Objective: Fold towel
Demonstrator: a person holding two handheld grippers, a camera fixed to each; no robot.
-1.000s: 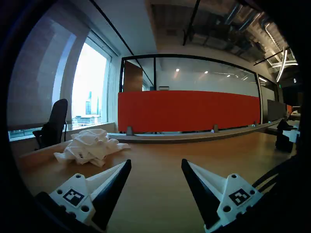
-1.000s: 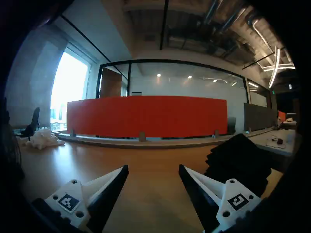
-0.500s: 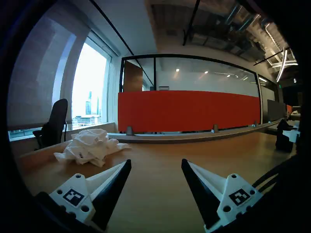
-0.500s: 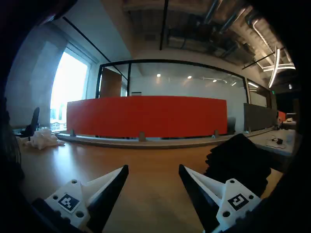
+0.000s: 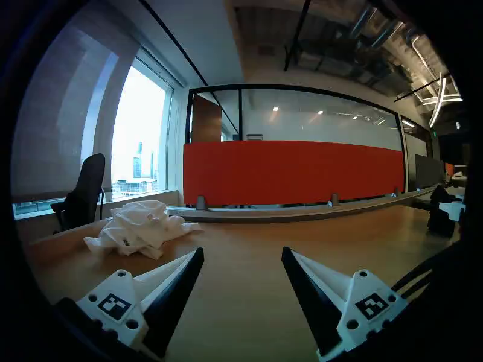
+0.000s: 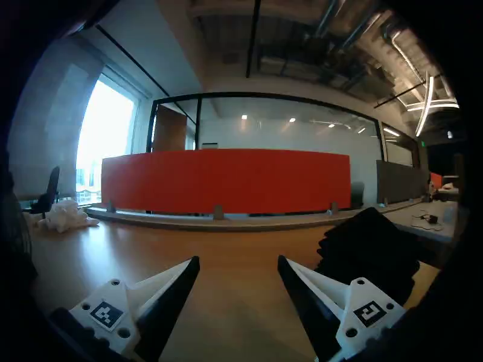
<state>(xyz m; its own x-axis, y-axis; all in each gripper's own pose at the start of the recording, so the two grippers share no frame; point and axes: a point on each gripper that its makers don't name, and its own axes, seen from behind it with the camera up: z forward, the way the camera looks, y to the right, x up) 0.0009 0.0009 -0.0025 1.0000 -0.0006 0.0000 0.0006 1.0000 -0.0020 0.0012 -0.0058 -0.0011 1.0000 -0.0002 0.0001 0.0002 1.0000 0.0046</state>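
Towel [image 5: 140,228] is lying crumpled in a heap at the left end of the table [image 5: 253,238], near the chair [image 5: 84,193]. It's unfolded, so it's probably waiting to be picked up. Left gripper [image 5: 241,250] is sitting low over bare wood, pointing level at the red divider [image 5: 290,172], fingers spread wide and gripping nothing, with the towel ahead and off to its left. Right gripper [image 6: 237,258] is holding the same pose, released and empty, well apart from the towel. Black stack [image 6: 368,253] is sitting just right of it (looks like folded cloth, can't confirm), likely a finished pile.
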